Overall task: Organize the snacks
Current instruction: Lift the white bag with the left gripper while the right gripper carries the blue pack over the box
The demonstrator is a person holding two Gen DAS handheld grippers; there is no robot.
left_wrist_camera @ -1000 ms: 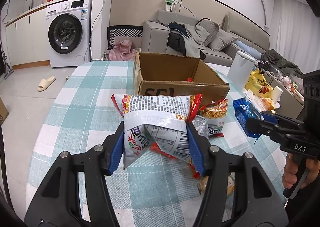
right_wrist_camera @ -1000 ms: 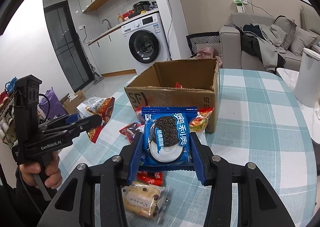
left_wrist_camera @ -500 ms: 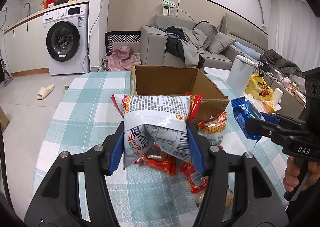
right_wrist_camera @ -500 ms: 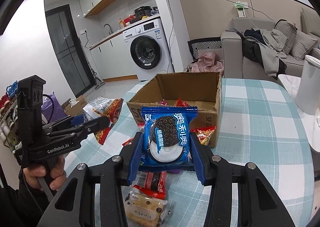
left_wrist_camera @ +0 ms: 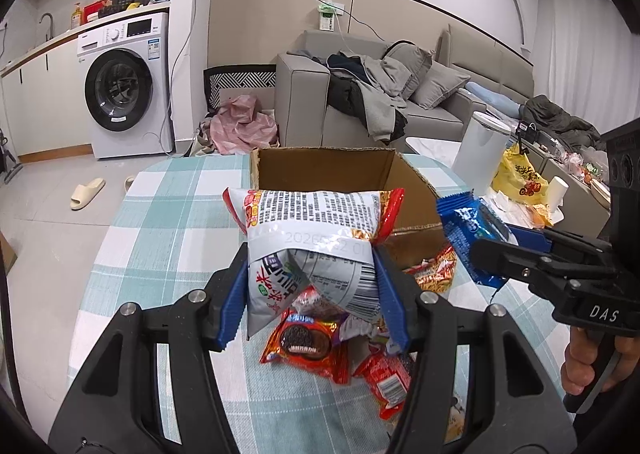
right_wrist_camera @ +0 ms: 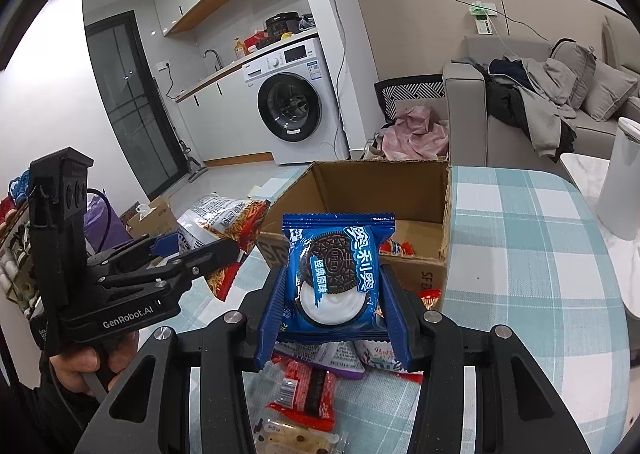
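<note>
On the left we see our left gripper (left_wrist_camera: 312, 294) clamped on a white-and-red snack bag (left_wrist_camera: 312, 230), its blue pads pressing both sides, the bag held up above the checked tablecloth (left_wrist_camera: 160, 222) in front of the open cardboard box (left_wrist_camera: 416, 190). Under the bag, loose on the cloth, lie a red cookie packet (left_wrist_camera: 306, 342) and a smaller red wrapper (left_wrist_camera: 386, 378). Further right, our right gripper (right_wrist_camera: 332, 302) is closed on a blue Oreo packet (right_wrist_camera: 336, 274), upright between the pads, just before the box's near wall. Inside the box a few red packets (right_wrist_camera: 396, 248) rest on the bottom. At the far right a white bin (right_wrist_camera: 624, 182) stands beside the table.
</note>
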